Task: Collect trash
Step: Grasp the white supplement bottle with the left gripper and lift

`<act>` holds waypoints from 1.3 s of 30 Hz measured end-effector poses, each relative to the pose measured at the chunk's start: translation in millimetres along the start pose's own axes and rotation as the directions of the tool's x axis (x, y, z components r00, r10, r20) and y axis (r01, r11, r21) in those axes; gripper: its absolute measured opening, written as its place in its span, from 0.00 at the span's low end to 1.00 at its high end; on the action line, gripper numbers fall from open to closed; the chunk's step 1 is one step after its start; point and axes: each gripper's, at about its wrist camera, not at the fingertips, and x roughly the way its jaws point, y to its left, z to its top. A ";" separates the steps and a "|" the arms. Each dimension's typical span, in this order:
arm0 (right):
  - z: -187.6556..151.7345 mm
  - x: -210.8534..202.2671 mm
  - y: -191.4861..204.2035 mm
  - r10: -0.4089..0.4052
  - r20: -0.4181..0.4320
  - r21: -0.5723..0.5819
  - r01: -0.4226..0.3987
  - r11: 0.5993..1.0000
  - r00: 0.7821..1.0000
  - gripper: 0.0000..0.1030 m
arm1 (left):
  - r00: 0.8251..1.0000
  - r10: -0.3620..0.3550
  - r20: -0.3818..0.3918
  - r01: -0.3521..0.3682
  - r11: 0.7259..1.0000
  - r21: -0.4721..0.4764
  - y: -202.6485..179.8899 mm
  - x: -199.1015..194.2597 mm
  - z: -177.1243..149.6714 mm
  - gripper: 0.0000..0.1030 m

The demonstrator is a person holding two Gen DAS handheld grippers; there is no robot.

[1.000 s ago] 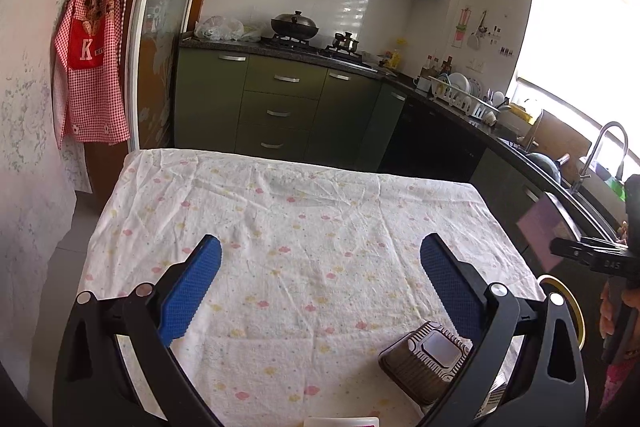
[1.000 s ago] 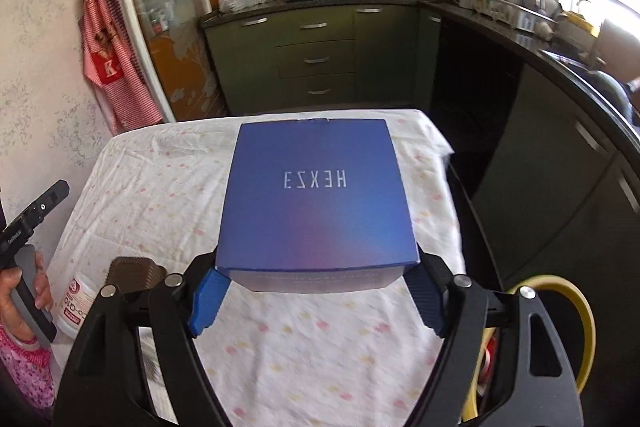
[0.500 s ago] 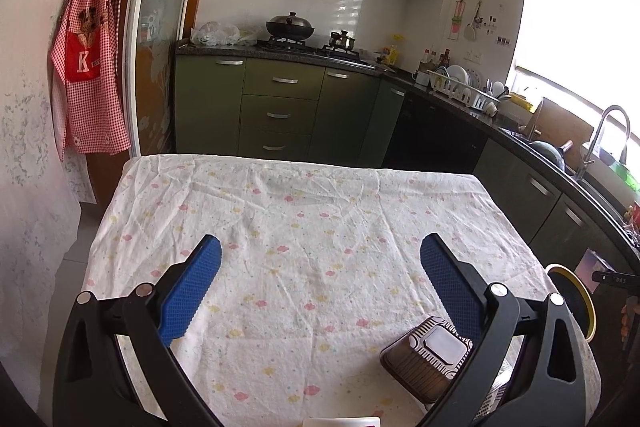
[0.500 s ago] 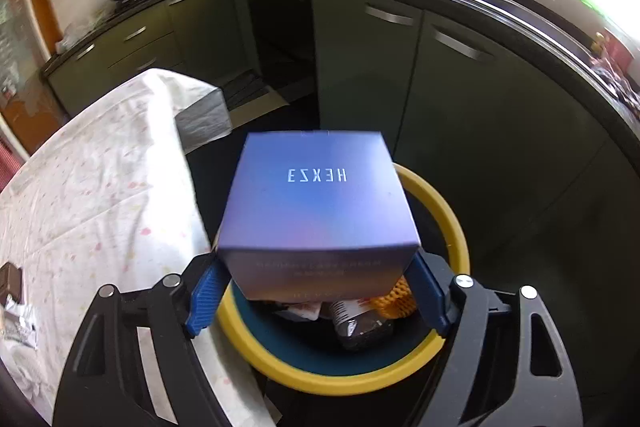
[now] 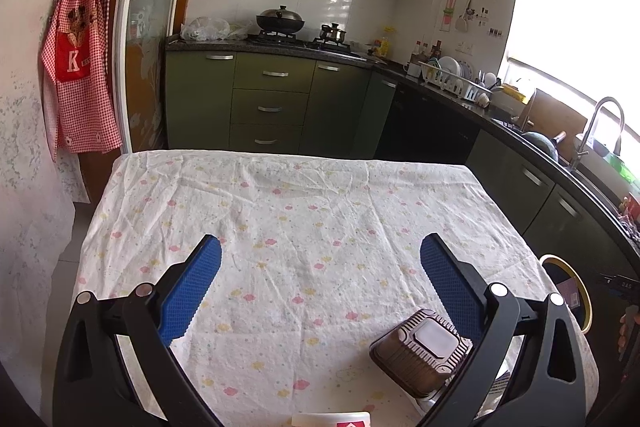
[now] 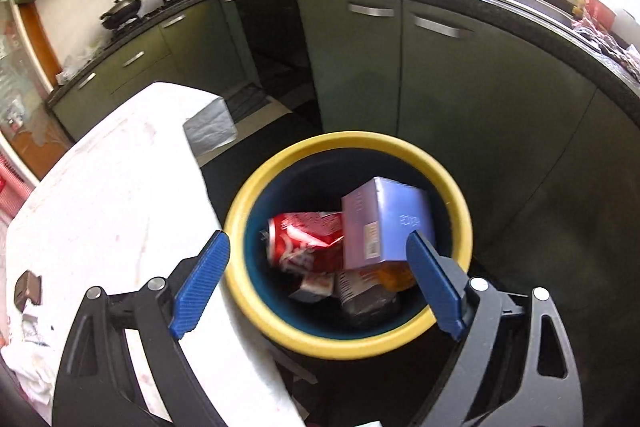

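Observation:
My right gripper (image 6: 318, 247) is open and empty above the yellow-rimmed bin (image 6: 320, 341). The blue box (image 6: 384, 223) lies inside the bin, leaning on a red can (image 6: 304, 241) and other trash. My left gripper (image 5: 320, 259) is open and empty above the cloth-covered table (image 5: 304, 211). A brown ribbed plastic tray (image 5: 420, 351) lies on the table by my left gripper's right finger. It also shows in the right wrist view (image 6: 28, 287) at the far left. The bin's rim (image 5: 582, 291) shows at the table's right edge.
Green kitchen cabinets (image 6: 440, 75) and a dark counter stand close behind the bin. A white item with a red mark (image 5: 332, 420) lies at the table's near edge. Crumpled white wrapping (image 6: 28, 339) lies near the brown tray. A red checked apron (image 5: 80, 67) hangs at the left.
My right gripper swung the blue box from above the table to above the bin, opened and let it go; the box now lies in the bin. My left gripper stayed put.

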 end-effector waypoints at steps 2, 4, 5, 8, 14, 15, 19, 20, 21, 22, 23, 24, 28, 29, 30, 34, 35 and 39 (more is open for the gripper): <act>-6.9 -6.2 7.6 0.029 -0.001 -0.013 -0.029 1.000 1.000 0.82 | 1.000 -0.028 -0.013 0.028 1.000 0.006 -4.1 -0.1 0.3 0.95; -9.3 -12.5 13.6 0.059 -0.003 -0.025 -0.059 0.998 0.998 0.82 | 0.999 -0.008 -0.042 0.009 1.000 0.026 -9.3 -0.2 1.0 0.95; -10.5 -16.3 16.0 0.063 0.001 -0.035 -0.063 0.997 0.998 0.82 | 0.998 0.021 -0.064 -0.019 0.999 0.033 -11.6 -1.3 1.8 0.95; -12.7 -27.3 22.2 0.037 0.037 -0.068 -0.035 0.997 0.999 0.83 | 0.988 0.075 -0.135 -0.070 0.997 0.038 -14.1 -10.0 0.8 0.95; -19.6 -33.9 27.4 0.080 0.040 -0.071 -0.077 0.995 0.996 0.84 | 0.942 0.052 -0.332 -0.046 0.999 0.026 -6.8 -30.0 -20.0 0.95; -21.0 -33.5 27.8 0.090 0.038 -0.071 -0.087 0.994 0.995 0.84 | 0.933 0.043 -0.358 -0.037 0.999 0.023 -5.9 -32.2 -24.6 0.95; -26.3 -31.1 29.7 0.128 0.023 -0.067 -0.127 0.990 0.991 0.84 | 0.886 0.013 -0.463 -0.006 1.000 0.016 -4.7 -34.8 -38.5 0.95; -28.0 -30.6 30.8 0.137 0.021 -0.068 -0.135 0.989 0.990 0.84 | 0.875 0.010 -0.484 -0.005 1.000 0.013 -4.8 -32.9 -41.8 0.95; -29.2 -30.2 31.9 0.145 0.017 -0.069 -0.143 0.987 0.989 0.84 | 0.863 0.007 -0.506 -0.004 1.000 0.007 -4.9 -30.6 -44.6 0.95; -30.2 -29.8 32.8 0.152 0.014 -0.069 -0.151 0.986 0.988 0.84 | 0.850 0.010 -0.527 -0.007 1.000 0.006 -5.3 -27.6 -47.6 0.95; -31.5 -29.9 33.7 0.160 0.012 -0.069 -0.159 0.985 0.987 0.84 | 0.838 0.014 -0.546 -0.010 1.000 0.011 -6.2 -23.8 -50.0 0.95; -33.0 -30.6 34.3 0.167 0.011 -0.070 -0.166 0.984 0.986 0.84 | 0.826 0.023 -0.563 -0.015 1.000 0.019 -7.1 -19.7 -52.7 0.95; -35.3 -34.6 33.7 0.191 0.018 -0.064 -0.190 0.980 0.981 0.84 | 0.785 0.054 -0.617 -0.034 0.998 0.044 -10.2 -5.1 -61.0 0.85; -35.4 -36.3 33.4 0.196 0.021 -0.062 -0.194 0.979 0.980 0.84 | 0.776 0.055 -0.628 -0.033 0.998 0.046 -11.4 -3.0 -63.0 0.82; -35.5 -37.7 32.3 0.199 0.023 -0.062 -0.198 0.978 0.980 0.84 | 0.769 0.065 -0.636 -0.039 0.998 0.055 -12.6 -1.4 -64.6 0.80; -34.7 -43.4 28.6 0.212 0.036 -0.056 -0.210 0.976 0.977 0.84 | 0.745 0.100 -0.659 -0.055 0.995 0.088 -16.3 2.4 -68.8 0.70; -34.4 -43.8 27.1 0.213 0.039 -0.054 -0.211 0.976 0.976 0.84 | 0.742 0.104 -0.662 -0.057 0.994 0.093 -17.2 2.4 -69.4 0.68; -35.8 -42.9 23.0 0.212 0.040 -0.047 -0.211 0.976 0.976 0.84 | 0.737 0.112 -0.667 -0.058 0.993 0.103 -18.5 2.0 -70.5 0.55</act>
